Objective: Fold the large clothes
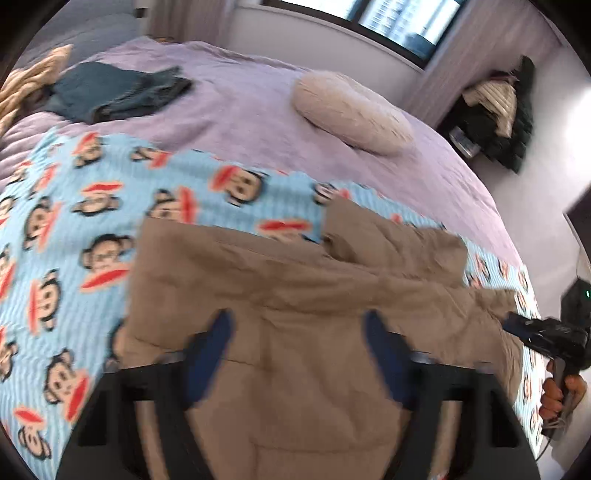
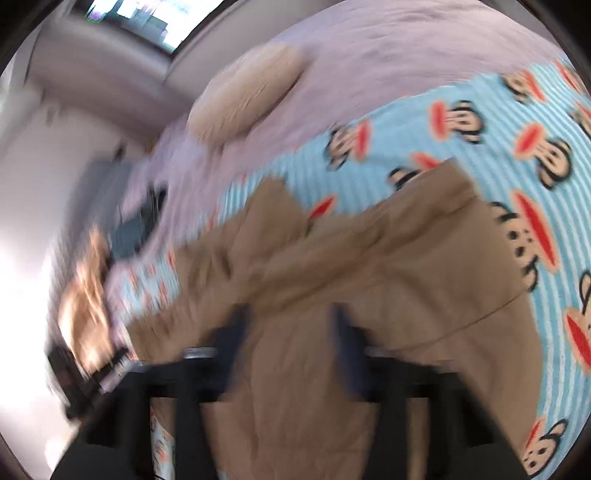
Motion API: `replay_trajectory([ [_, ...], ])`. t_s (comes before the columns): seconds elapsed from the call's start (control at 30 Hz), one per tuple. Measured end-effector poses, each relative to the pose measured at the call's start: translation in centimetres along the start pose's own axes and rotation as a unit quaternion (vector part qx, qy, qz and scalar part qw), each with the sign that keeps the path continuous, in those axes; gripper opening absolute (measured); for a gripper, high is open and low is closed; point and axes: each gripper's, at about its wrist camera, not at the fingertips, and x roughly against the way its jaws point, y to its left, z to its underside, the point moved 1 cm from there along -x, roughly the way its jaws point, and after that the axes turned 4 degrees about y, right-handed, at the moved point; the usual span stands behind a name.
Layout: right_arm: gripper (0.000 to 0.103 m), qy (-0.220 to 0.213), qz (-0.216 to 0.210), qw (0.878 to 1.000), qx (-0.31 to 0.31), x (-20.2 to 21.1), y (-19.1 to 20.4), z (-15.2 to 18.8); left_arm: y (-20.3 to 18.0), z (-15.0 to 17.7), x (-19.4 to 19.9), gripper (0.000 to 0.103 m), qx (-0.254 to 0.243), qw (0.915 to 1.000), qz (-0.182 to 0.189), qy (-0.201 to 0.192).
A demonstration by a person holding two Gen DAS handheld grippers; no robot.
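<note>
Tan garment (image 1: 295, 280), monkey-print blanket (image 1: 66, 229), lilac bed (image 1: 240, 110)

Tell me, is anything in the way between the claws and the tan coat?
Nothing visible. The coat fills the space between the open fingers of the left claw and the right claw. The pillow and folded clothes lie farther back on the bed.

Lilac-covered bed (image 1: 240, 110), window (image 1: 399, 18) behind, pale floor (image 1: 535, 192)
</note>
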Motion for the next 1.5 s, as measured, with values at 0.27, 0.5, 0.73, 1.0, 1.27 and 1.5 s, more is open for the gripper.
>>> replay_trajectory([
  [0.27, 0.013, 0.001, 0.057, 0.998, 0.041, -4.6, -1.0, -1.2, -0.9, -0.6, -7.3, 0.060, 0.003, 0.9983, -0.057, 0.014],
  [0.5, 0.013, -0.044, 0.125, 0.991, -0.011, -0.1, -7.6, -2.3, 2.5, -1.6, -5.7, 0.060, 0.003, 0.9944, -0.105, -0.012],
  [0.73, 0.012, -0.057, 0.124, 0.989, -0.064, -3.0, -12.1, -3.1, 5.6, -1.6, -9.5, 0.061, 0.020, 0.9904, -0.136, -0.017],
  [1.0, 0.011, -0.074, 0.113, 0.988, -0.080, -4.5, -12.8, -4.1, 6.6, -2.5, -11.5, 0.061, 0.047, 0.9900, -0.130, -0.028],
  [1.27, 0.031, -0.075, 0.122, 0.984, -0.110, -1.7, -11.0, -3.6, 6.8, -3.4, -8.1, 0.062, 0.066, 0.9874, -0.143, -0.017],
  [1.5, 0.058, -0.093, 0.113, 0.985, -0.095, 2.0, -7.9, 0.1, 5.7, -0.7, -2.0, 0.084, 0.030, 0.9891, -0.141, -0.030],
])
